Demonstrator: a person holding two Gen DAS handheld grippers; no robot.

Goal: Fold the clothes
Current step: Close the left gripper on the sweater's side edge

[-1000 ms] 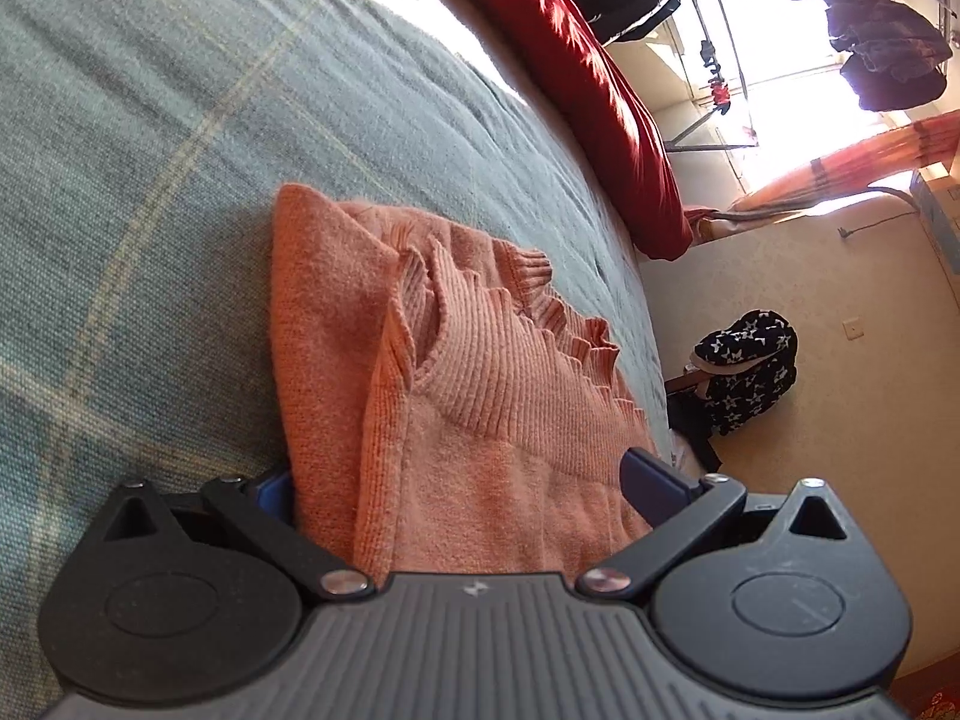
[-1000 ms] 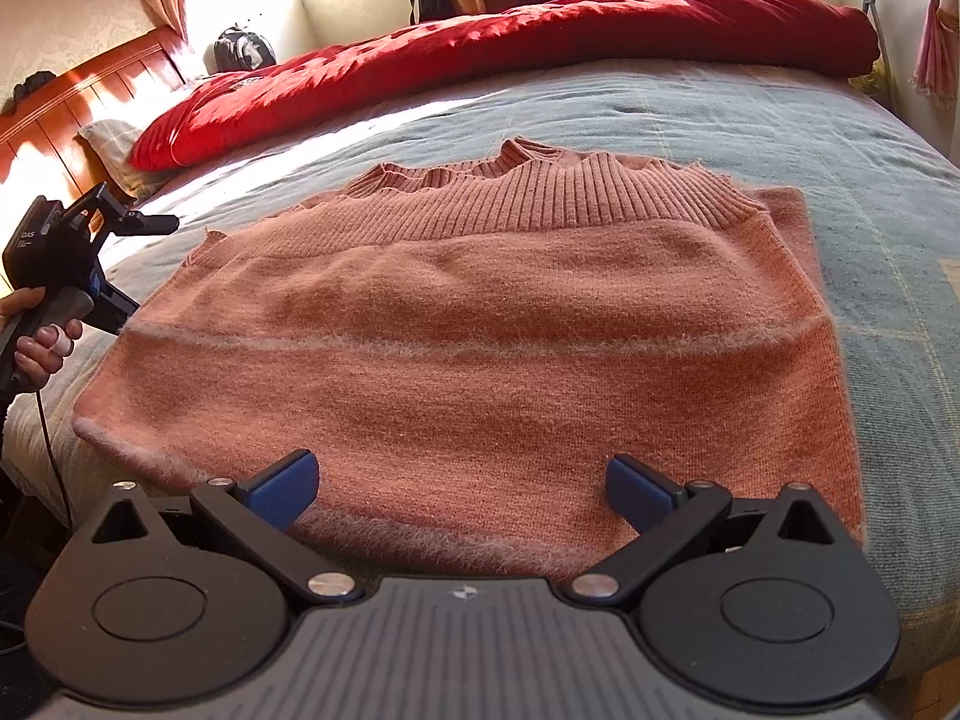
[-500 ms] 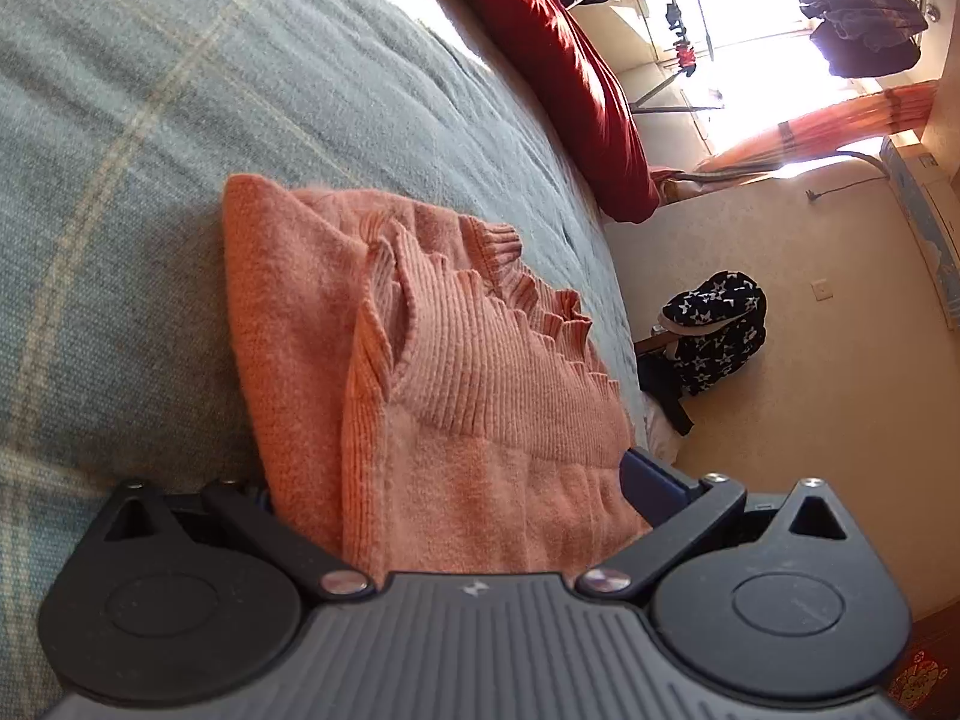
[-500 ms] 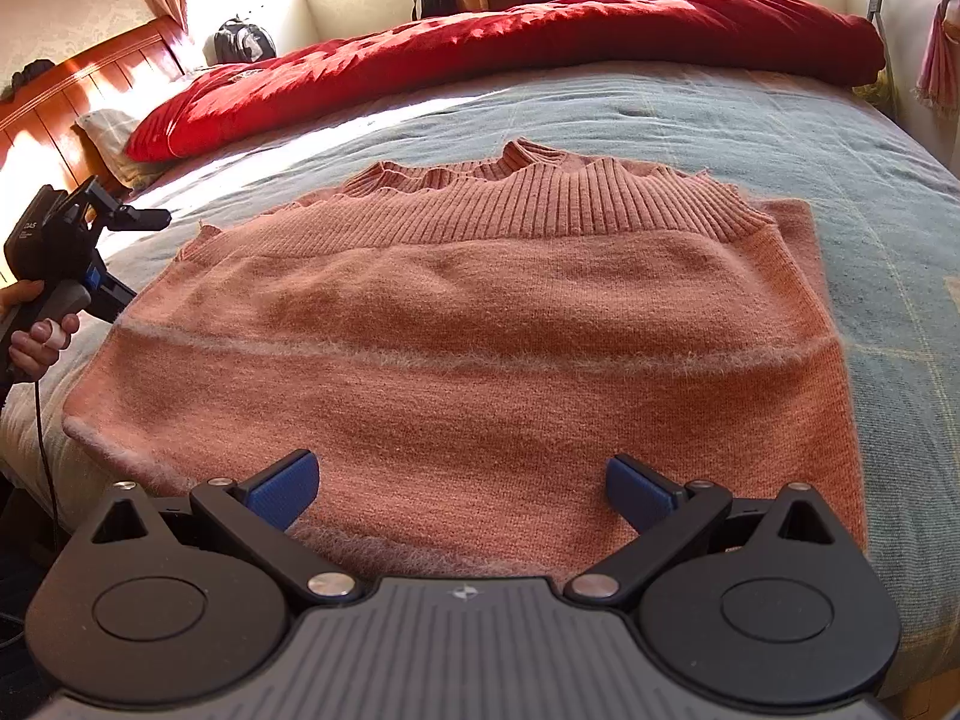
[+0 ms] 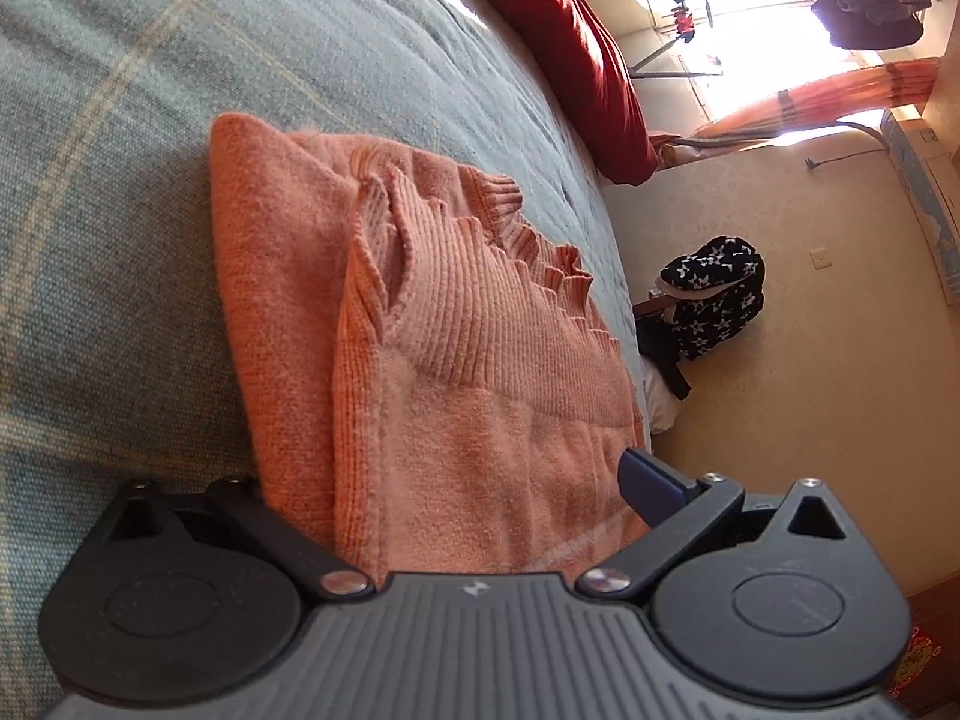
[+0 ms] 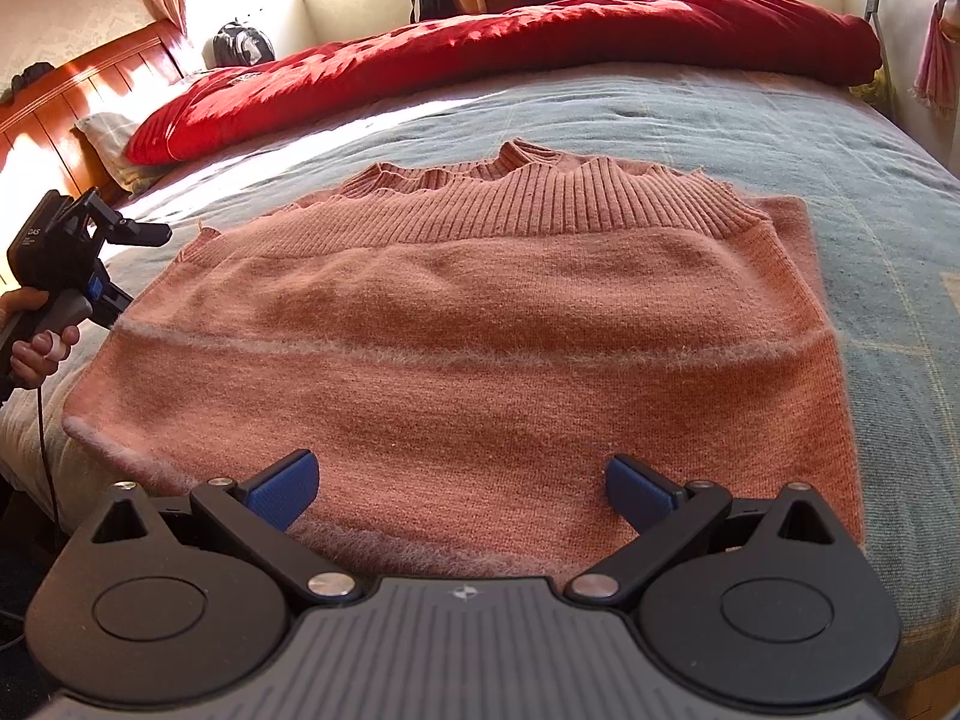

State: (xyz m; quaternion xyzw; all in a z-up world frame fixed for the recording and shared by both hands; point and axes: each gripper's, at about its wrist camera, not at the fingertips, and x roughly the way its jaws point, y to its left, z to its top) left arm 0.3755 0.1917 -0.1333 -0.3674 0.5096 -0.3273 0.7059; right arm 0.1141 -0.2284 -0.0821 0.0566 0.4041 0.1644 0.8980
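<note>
We saw the sweater [image 6: 468,324] lying flat on the blue-grey bedspread [image 6: 840,168], folded, with its ribbed hem on top at the far end from our right claw [image 6: 459,489]. That claw stood released, its two blue pads wide apart and hovering just over the near edge of the knit, gripping nothing. A pale fuzzy stripe ran across the cloth ahead of it, and a red quilt [image 6: 540,42] lay bunched along the far side of the bed, well beyond the sweater.

Off to the left of the right claw, a hand [image 6: 36,336] held our left claw [image 6: 129,228] by its grip, just beside the sweater's left edge. In its own view the left claw [image 5: 444,480] faced along the garment, with the sweater [image 5: 456,360] filling the space between its fingers. Only the right blue pad [image 5: 651,483] showed, beside the cloth; the left pad was hidden behind the knit. The pads stood wide, so we judged that claw released too. Beyond it to the right, a star-print bag [image 5: 714,294] sat by the wall.
</note>
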